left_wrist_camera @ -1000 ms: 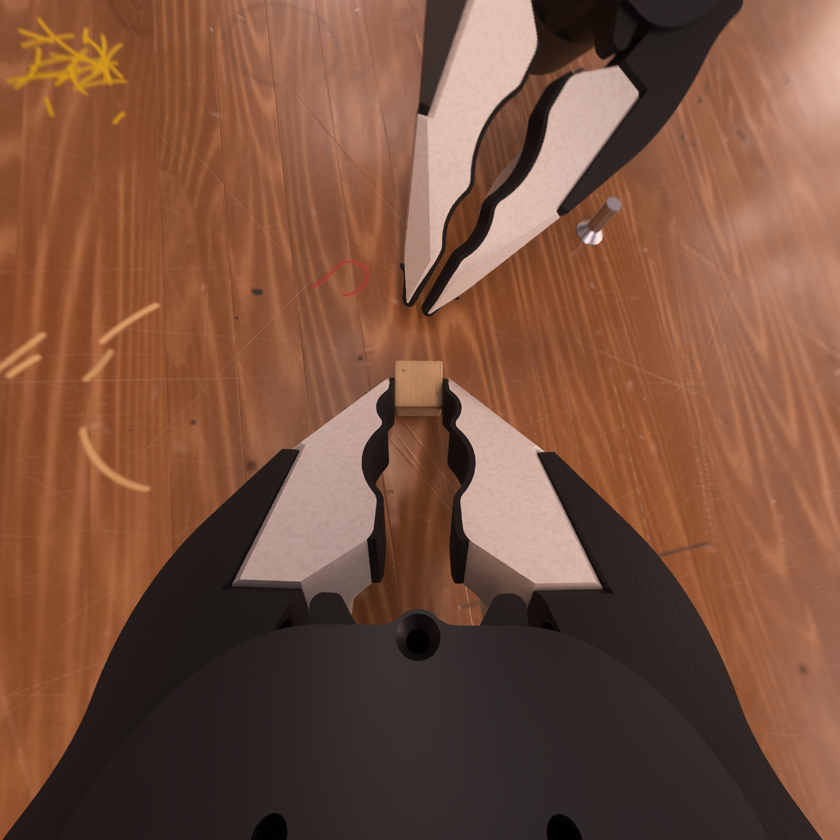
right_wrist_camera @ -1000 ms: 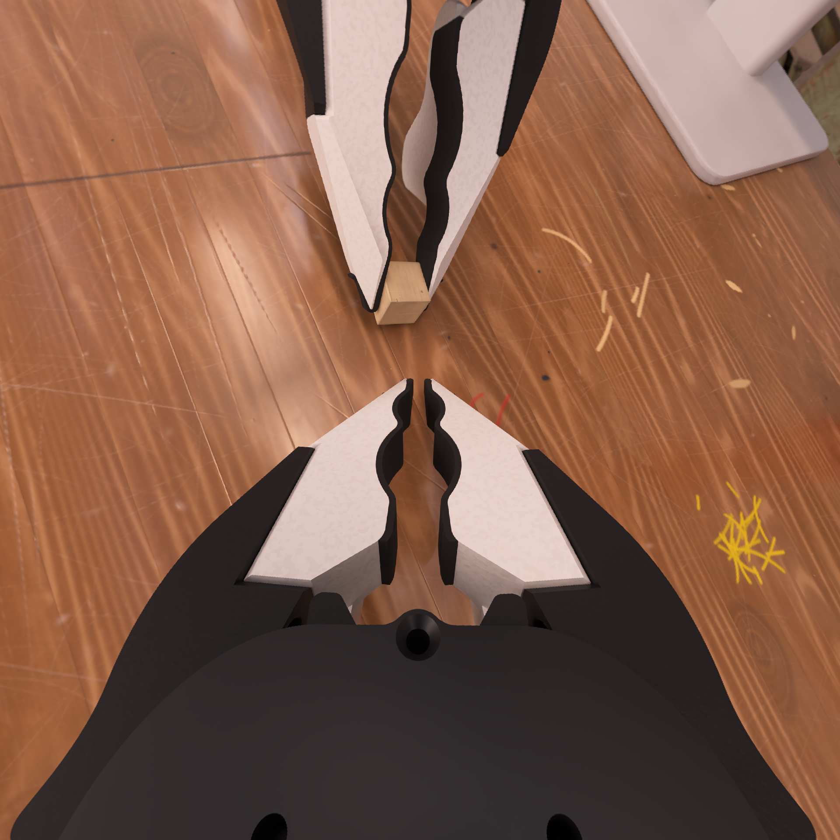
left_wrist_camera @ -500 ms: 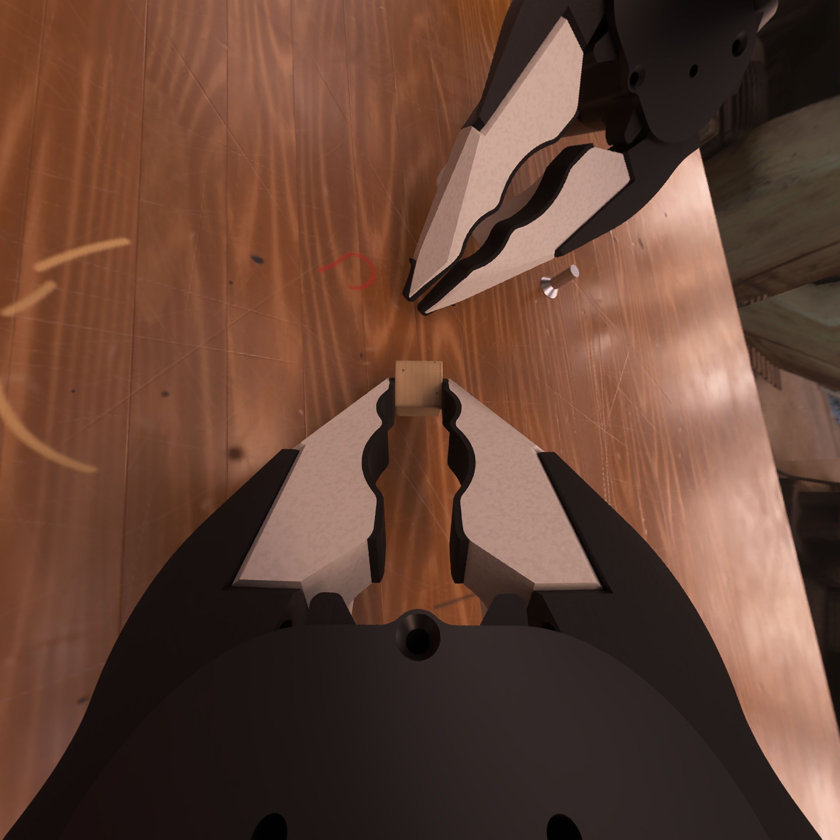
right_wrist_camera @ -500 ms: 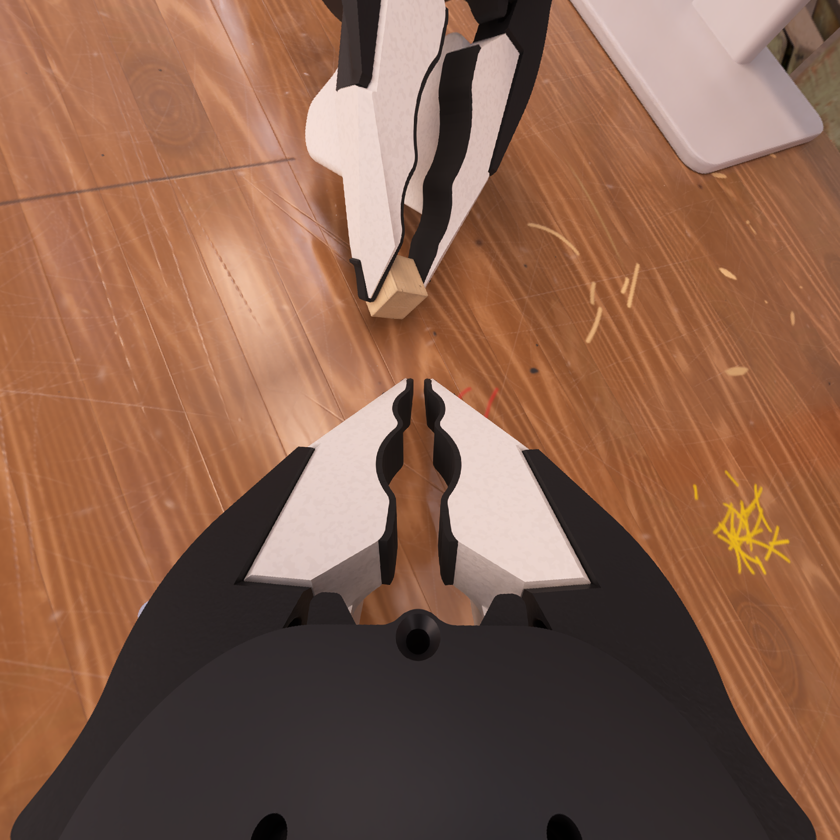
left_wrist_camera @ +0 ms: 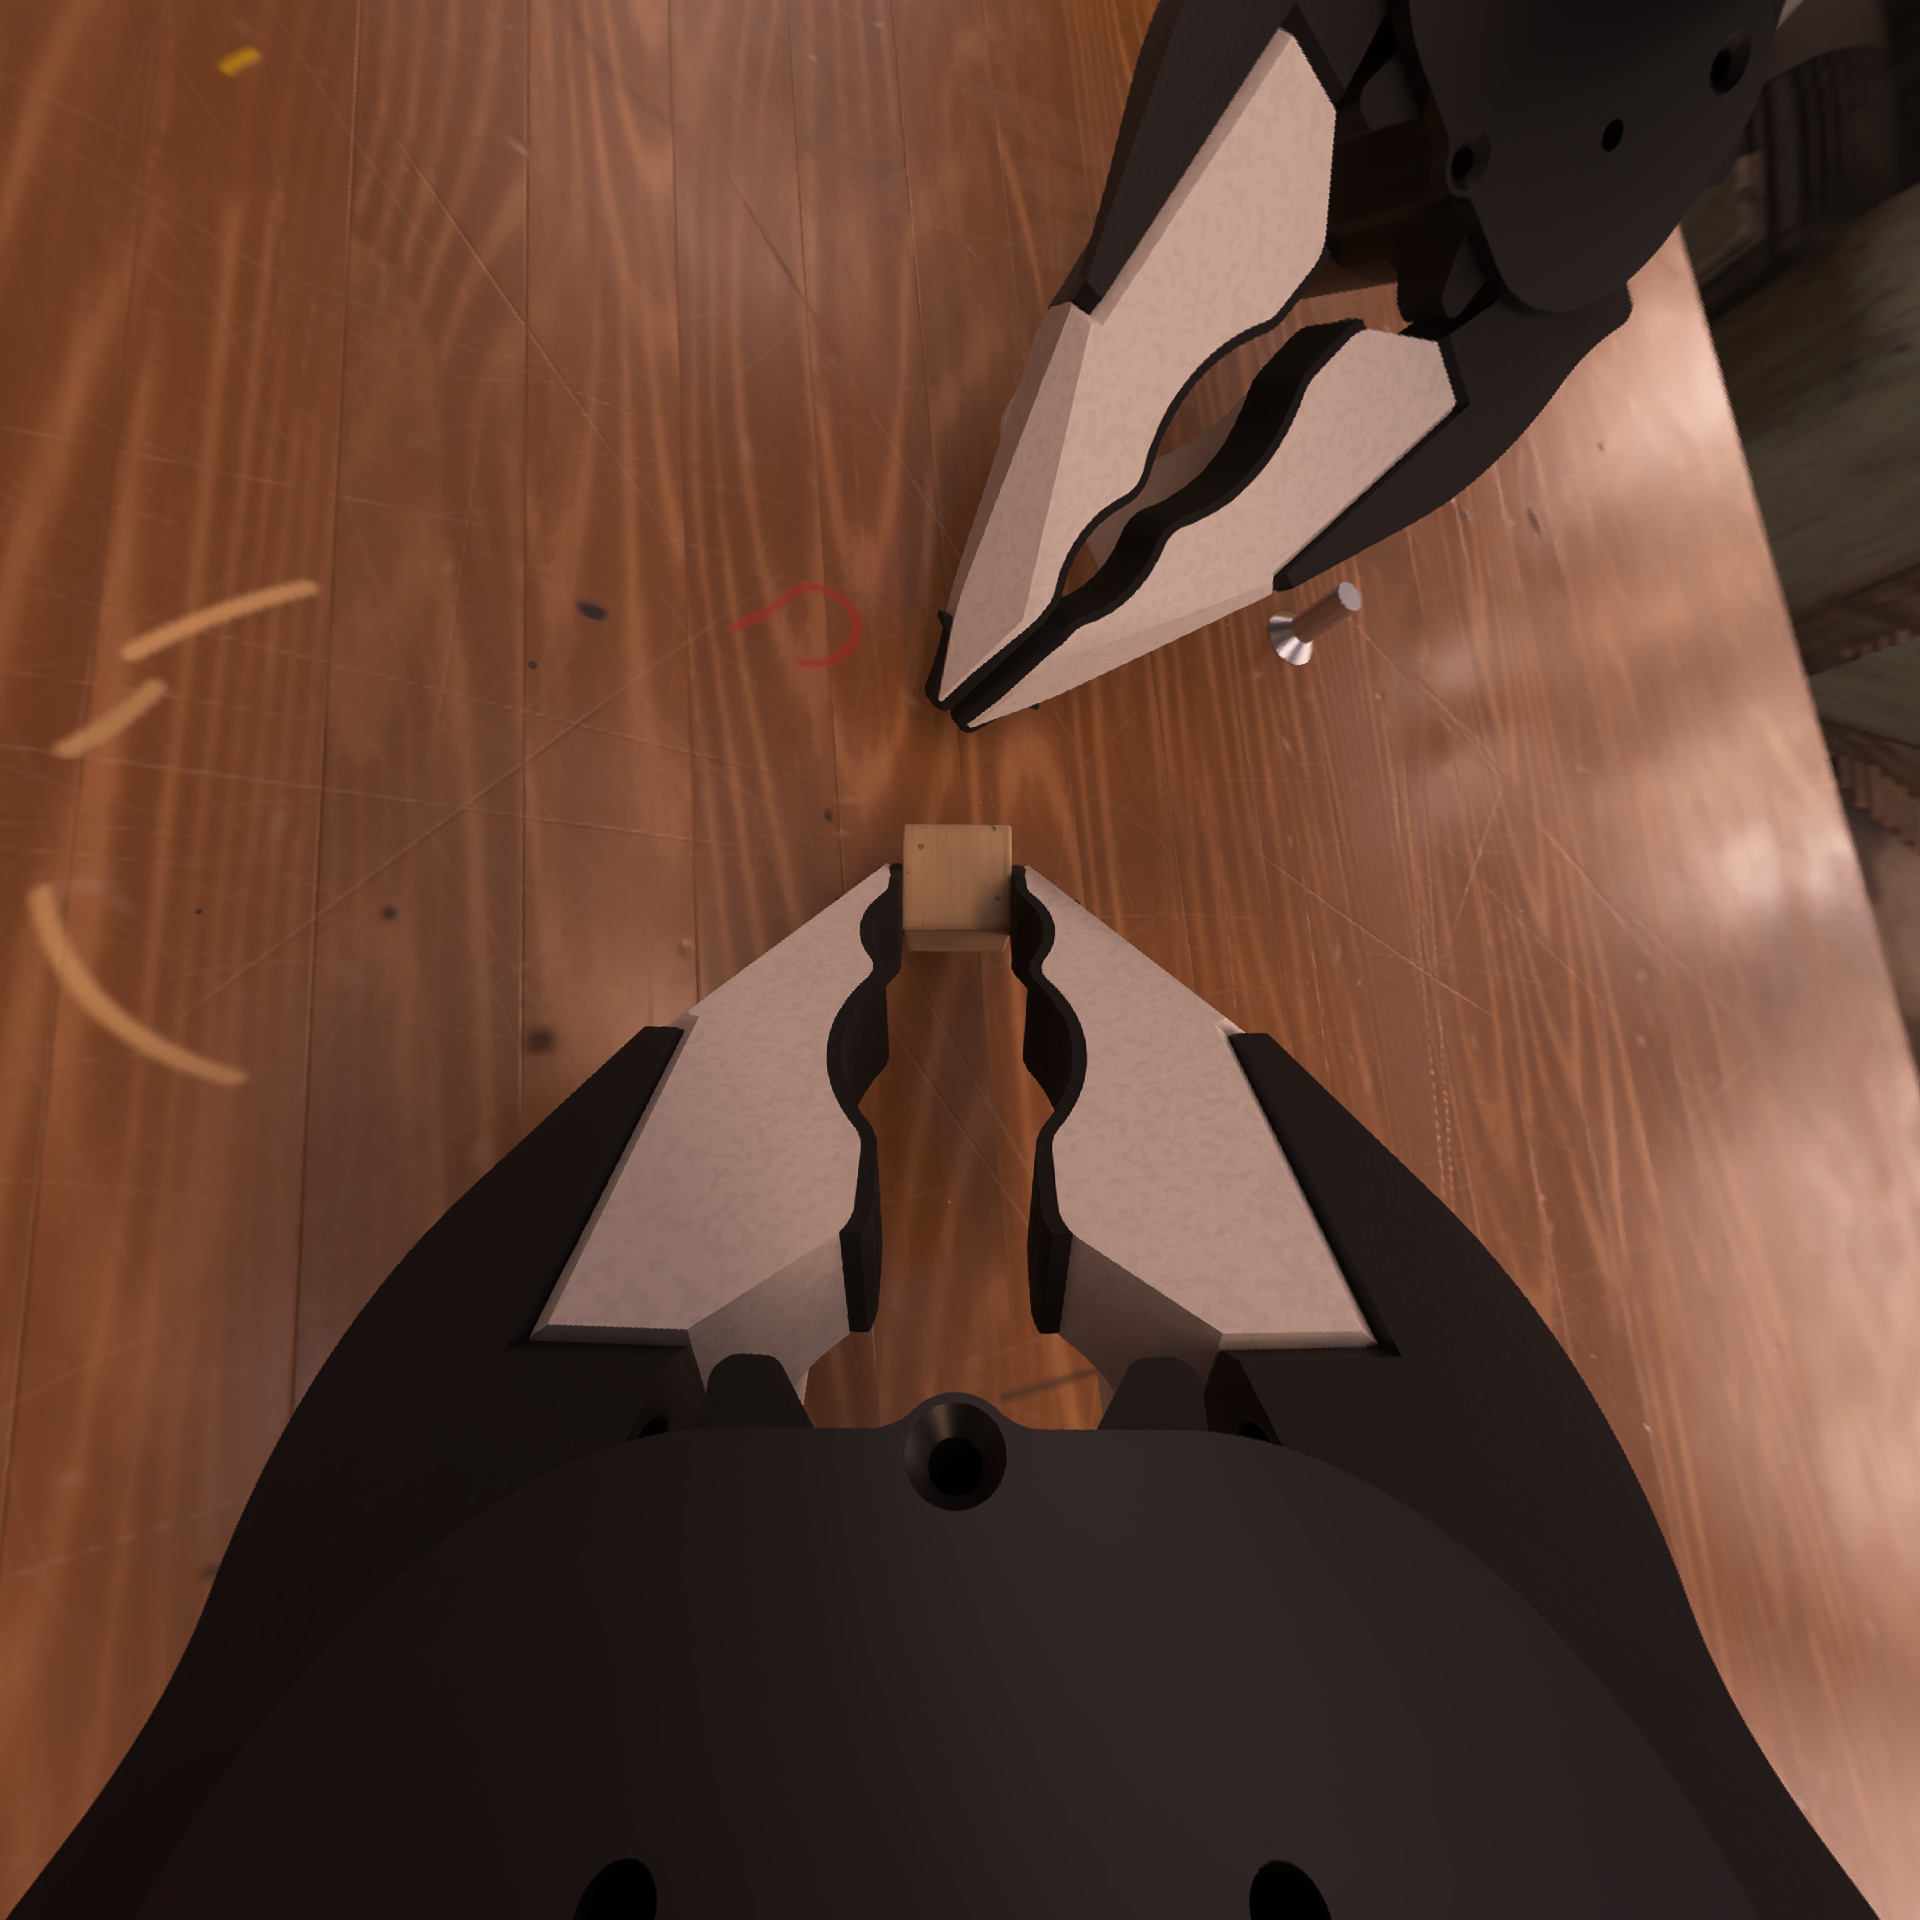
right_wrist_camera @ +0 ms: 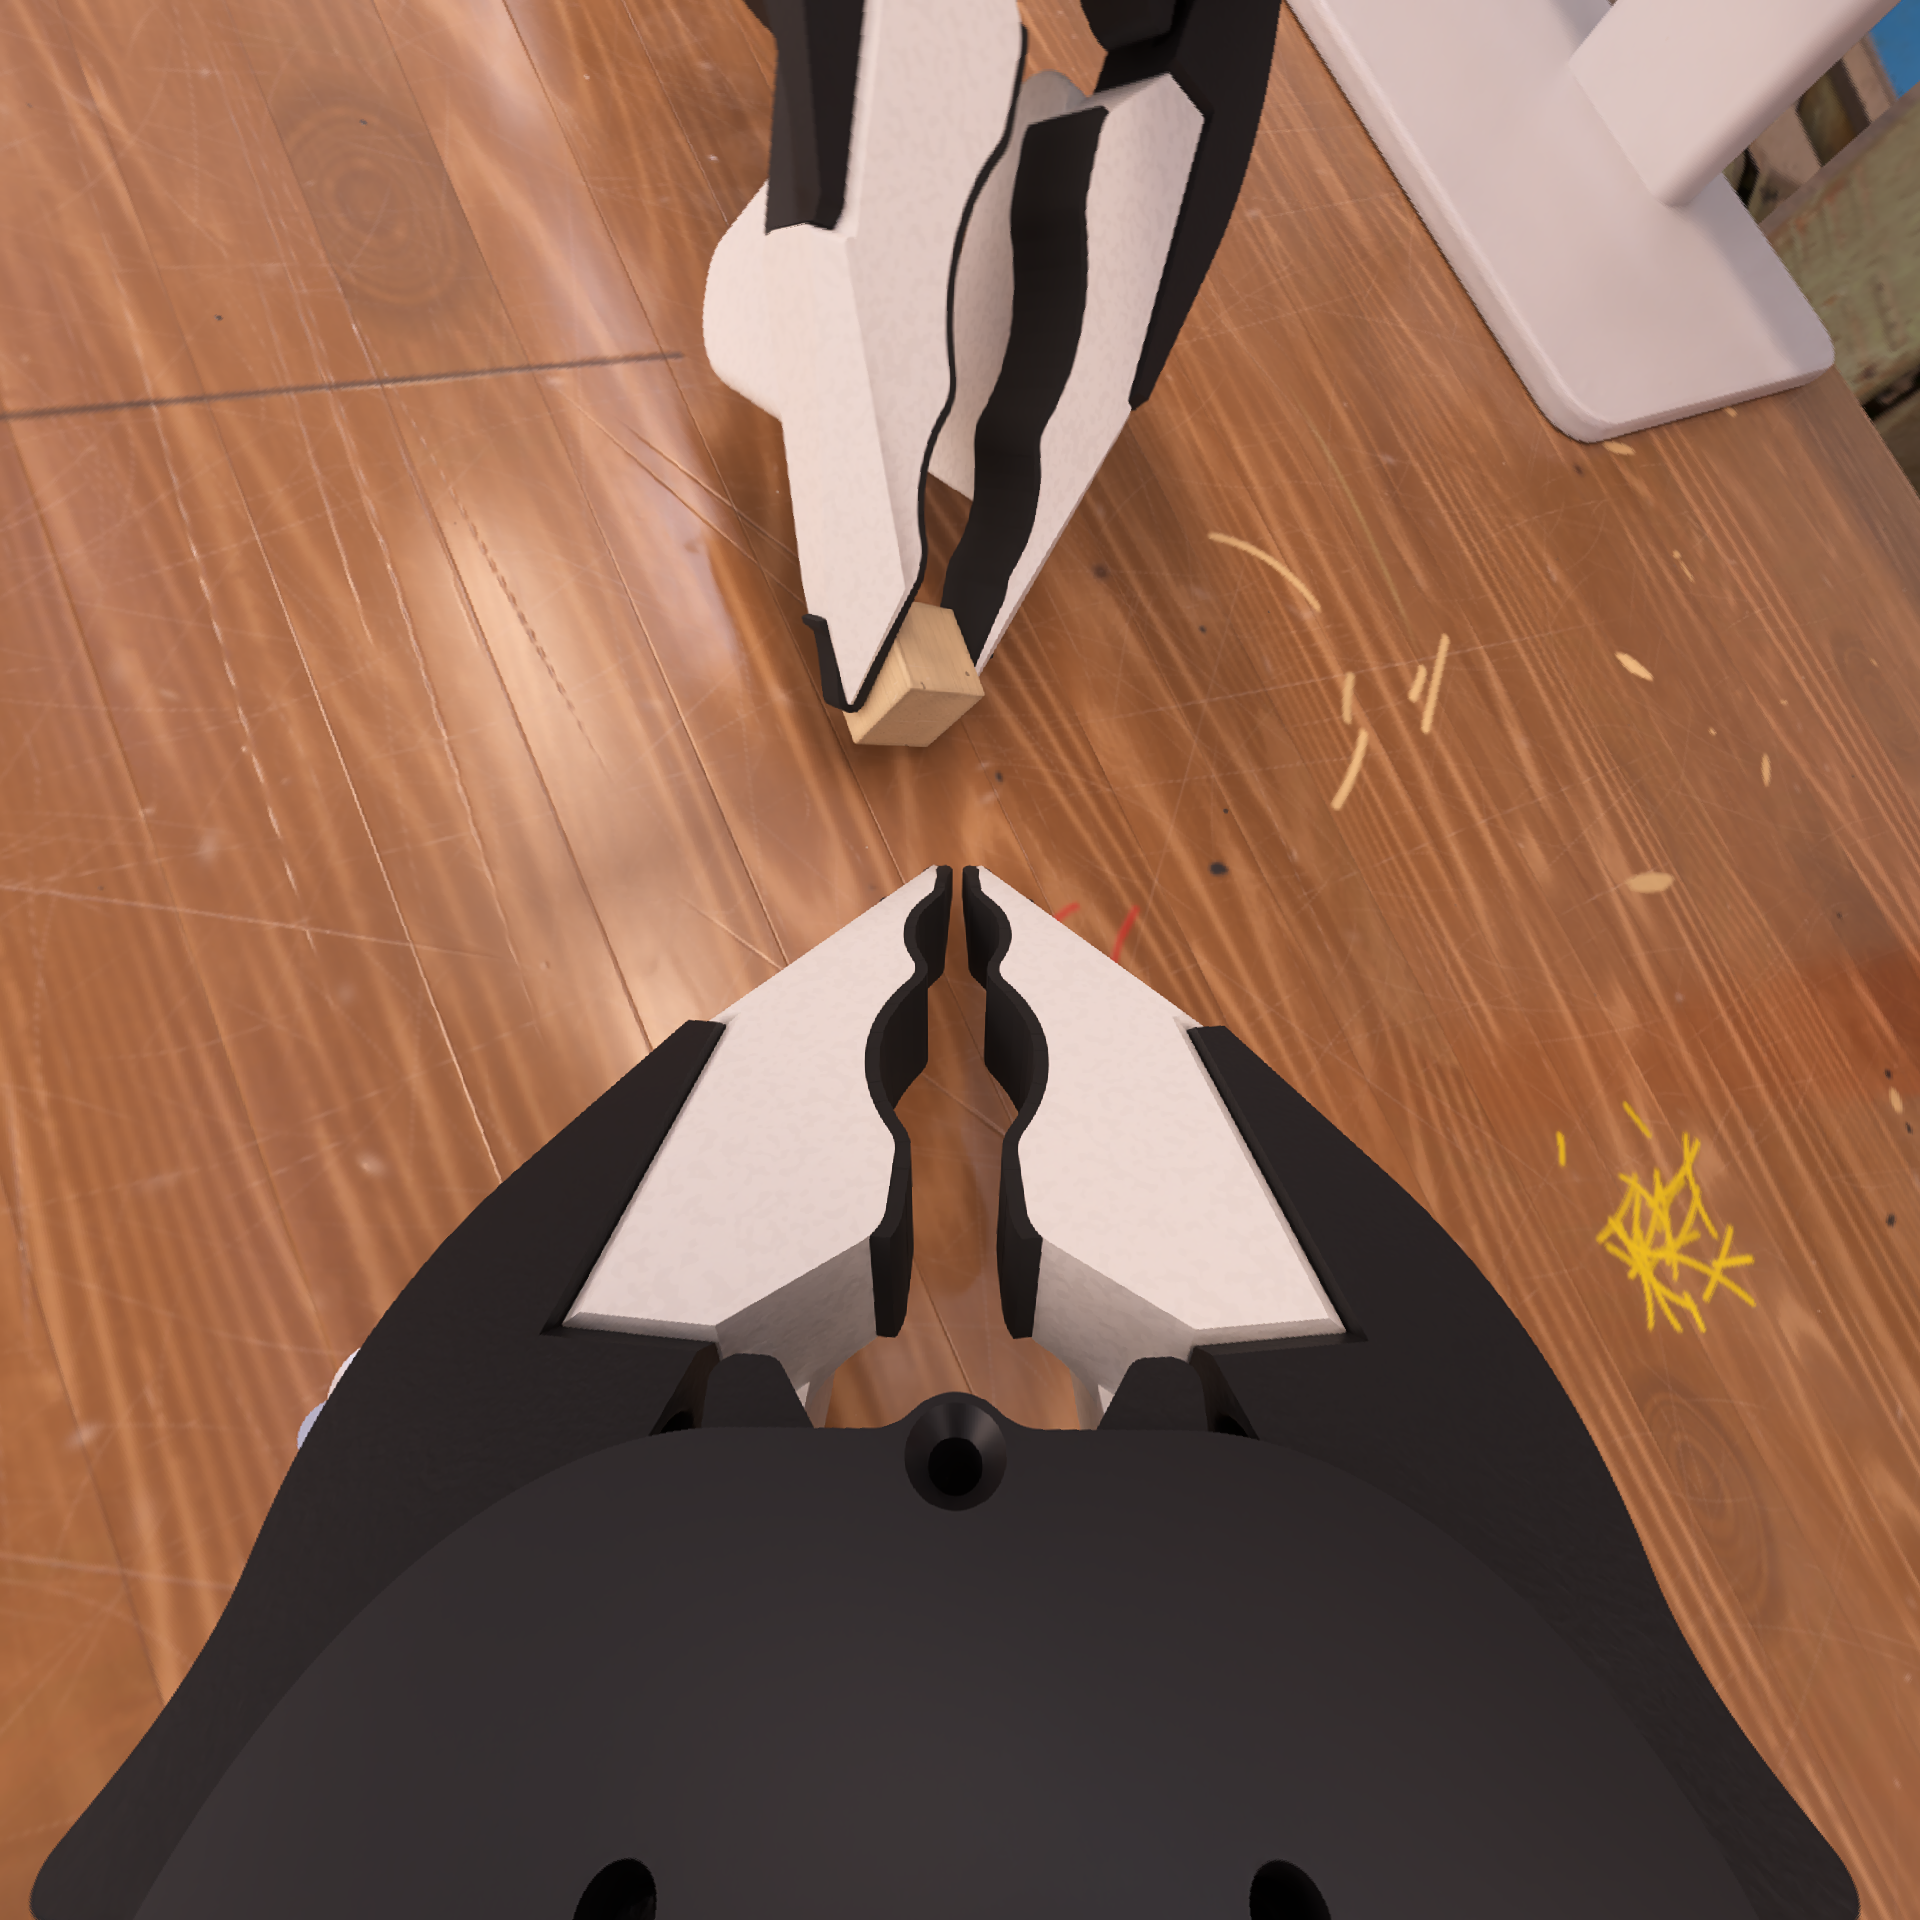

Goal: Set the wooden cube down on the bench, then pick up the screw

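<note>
My left gripper [left_wrist_camera: 956, 885] is shut on the small pale wooden cube [left_wrist_camera: 956, 868], gripping it at the fingertips just above or on the wooden bench [left_wrist_camera: 416, 416]; I cannot tell whether it touches. The cube also shows in the right wrist view [right_wrist_camera: 920, 686], between the left gripper's fingertips [right_wrist_camera: 906, 665]. My right gripper [right_wrist_camera: 956, 878] is shut and empty, its tips low over the bench a short way from the cube. In the left wrist view the right gripper [left_wrist_camera: 961, 712] points at the cube. The metal screw [left_wrist_camera: 1314, 629] lies on the bench just right of the right gripper's fingers.
A white stand base [right_wrist_camera: 1558, 208] sits at the back right. Wood shavings [right_wrist_camera: 1351, 769] and a yellow tuft [right_wrist_camera: 1662, 1247] lie on the right. A red squiggle [left_wrist_camera: 821, 634] marks the bench near the tips. The bench edge [left_wrist_camera: 1766, 727] runs close beyond the screw.
The left gripper has swung and twisted with the cube still in it, so the bench edge has come into its view. The right gripper stays shut and has barely moved.
</note>
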Action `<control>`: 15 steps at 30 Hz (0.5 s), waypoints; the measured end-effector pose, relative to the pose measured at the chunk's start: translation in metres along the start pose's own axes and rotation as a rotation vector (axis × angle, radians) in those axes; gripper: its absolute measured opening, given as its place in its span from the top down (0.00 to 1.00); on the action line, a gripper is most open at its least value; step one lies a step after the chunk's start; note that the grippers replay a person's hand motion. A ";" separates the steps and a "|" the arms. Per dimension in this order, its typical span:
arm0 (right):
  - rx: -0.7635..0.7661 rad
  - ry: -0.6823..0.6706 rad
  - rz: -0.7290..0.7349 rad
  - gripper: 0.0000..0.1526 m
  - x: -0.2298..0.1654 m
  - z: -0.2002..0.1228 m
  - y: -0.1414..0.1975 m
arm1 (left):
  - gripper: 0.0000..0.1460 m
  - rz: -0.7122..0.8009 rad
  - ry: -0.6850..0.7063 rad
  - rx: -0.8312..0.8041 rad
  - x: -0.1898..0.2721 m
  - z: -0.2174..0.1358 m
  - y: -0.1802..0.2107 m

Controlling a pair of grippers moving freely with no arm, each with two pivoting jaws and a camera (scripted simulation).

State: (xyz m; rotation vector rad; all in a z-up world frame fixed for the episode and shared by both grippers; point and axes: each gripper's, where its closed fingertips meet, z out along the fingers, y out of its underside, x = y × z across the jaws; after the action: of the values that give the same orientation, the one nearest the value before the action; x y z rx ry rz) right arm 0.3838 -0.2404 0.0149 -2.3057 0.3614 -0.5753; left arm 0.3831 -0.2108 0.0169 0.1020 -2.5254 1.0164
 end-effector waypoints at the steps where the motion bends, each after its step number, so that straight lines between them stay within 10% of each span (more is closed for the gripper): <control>1: -0.001 0.000 0.003 0.99 0.000 0.000 0.000 | 0.87 0.012 -0.019 0.003 0.000 0.000 0.000; 15: 0.000 -0.034 0.031 1.00 -0.001 0.002 0.000 | 0.87 0.124 -0.185 0.013 0.000 0.003 0.001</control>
State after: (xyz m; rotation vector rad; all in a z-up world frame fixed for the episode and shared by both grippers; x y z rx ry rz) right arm 0.3841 -0.2388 0.0140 -2.3028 0.3804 -0.5197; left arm 0.3811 -0.2120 0.0139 0.0449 -2.7222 1.1175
